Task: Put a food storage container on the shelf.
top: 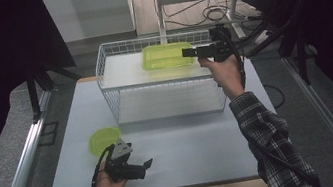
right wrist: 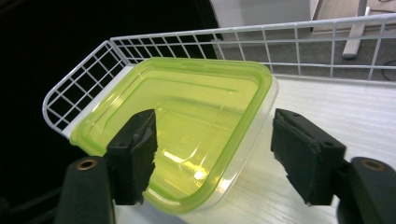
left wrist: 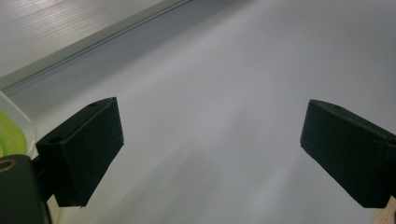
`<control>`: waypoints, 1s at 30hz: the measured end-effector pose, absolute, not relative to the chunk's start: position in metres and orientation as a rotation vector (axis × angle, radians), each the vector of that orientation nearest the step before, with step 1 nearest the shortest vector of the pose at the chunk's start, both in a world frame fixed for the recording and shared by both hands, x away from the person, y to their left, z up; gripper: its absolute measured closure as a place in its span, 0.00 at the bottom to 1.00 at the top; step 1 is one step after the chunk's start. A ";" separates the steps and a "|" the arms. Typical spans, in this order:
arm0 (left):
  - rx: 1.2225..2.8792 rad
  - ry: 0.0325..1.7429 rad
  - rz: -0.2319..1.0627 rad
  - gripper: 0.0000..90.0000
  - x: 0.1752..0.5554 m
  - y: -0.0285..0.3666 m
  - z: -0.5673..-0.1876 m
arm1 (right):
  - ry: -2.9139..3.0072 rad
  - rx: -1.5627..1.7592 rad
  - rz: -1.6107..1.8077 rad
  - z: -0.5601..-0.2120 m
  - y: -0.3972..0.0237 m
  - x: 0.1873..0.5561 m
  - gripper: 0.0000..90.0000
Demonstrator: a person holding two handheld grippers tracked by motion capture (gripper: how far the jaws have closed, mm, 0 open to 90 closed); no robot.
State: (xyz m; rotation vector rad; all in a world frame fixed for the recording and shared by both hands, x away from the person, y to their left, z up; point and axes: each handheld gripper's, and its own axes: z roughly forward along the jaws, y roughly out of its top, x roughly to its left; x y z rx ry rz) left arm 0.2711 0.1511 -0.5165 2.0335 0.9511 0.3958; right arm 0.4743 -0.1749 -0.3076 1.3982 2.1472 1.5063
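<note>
Translucent lime-green rectangular plastic container (right wrist: 187,121) sits on top shelf of white wire rack (top: 106,77). Right gripper (right wrist: 215,154) jaws spread astride near corner, nothing pinched. Risk: thin rim slips, container tips. Left gripper (top: 138,168) jaws spread, over counter (top: 188,145).

A translucent lime-green container (right wrist: 187,126) was seen in a white wire basket (top: 109,64) at twelve o'clock. A round lime-green lid (top: 103,139) was seen at eight o'clock on the pale grey tabletop (top: 193,145). The sleeve (top: 267,133) was patterned in black-and-white plaid.
</note>
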 end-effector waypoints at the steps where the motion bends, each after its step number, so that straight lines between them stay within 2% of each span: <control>1: 2.032 0.954 0.397 0.06 0.271 0.152 -0.516 | 2.156 1.374 1.500 -0.308 -0.175 0.472 0.30; 12: 2.029 0.964 0.411 0.06 0.271 0.154 -0.515 | 2.201 1.226 1.478 -0.309 -0.177 0.450 0.19; 30: 2.046 0.959 0.425 0.06 0.271 0.154 -0.516 | 2.276 1.041 1.411 -0.321 -0.181 0.415 0.07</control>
